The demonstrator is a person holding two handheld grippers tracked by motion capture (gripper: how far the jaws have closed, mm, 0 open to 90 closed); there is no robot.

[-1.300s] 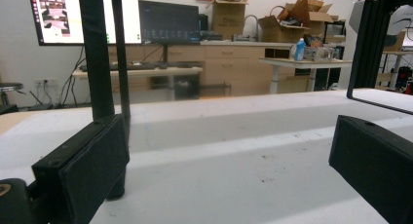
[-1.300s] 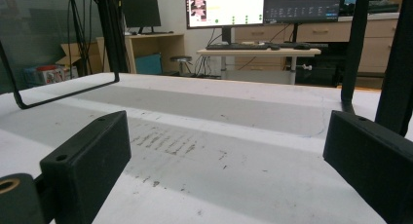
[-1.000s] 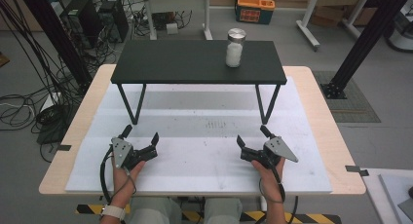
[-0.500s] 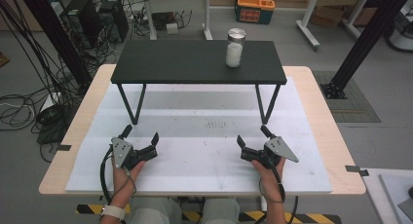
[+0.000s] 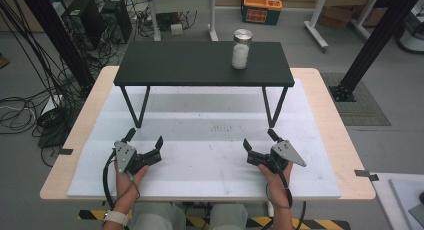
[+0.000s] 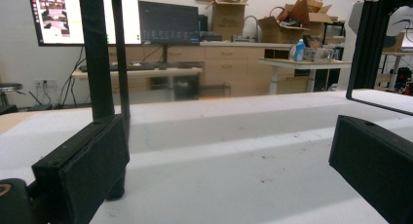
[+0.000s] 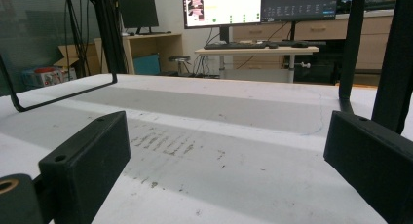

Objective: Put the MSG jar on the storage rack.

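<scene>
1. From the high view we see our left gripper [image 5: 145,139] resting low on the white mat [image 5: 210,160] near the table's front edge, jaws spread wide apart and holding nothing.
2. Our right gripper [image 5: 259,140] sits on the same mat, well apart from the left one, jaws likewise spread and empty.
3. The high view gives us the jar [image 5: 241,49], glass with a metal lid and white contents, standing upright on the black shelf [image 5: 190,65], toward its right half and far from both grippers.
4. That shelf stands on thin black legs [image 5: 135,107] above the mat; the jar's top sits out of frame in both gripper views.
5. The left gripper view shows what the high view cannot: our two black jaws [image 6: 83,170] wide apart over bare mat, a shelf leg [image 6: 100,53] just beyond the left jaw, and monitors [image 6: 78,17] and cardboard boxes [image 6: 229,9] on desks behind.
6. The right gripper view shows its own jaws [image 7: 87,156] apart, with grey scuff marks [image 7: 165,141] on the mat between them, the shelf's bent foot bar [image 7: 63,95] to the left, and a lit screen [image 7: 221,7] beyond.
7. The high view adds the wooden tabletop [image 5: 325,105] under the mat, cable bundles [image 5: 30,105] on the floor at left, and an orange crate [image 5: 261,9] behind.
</scene>
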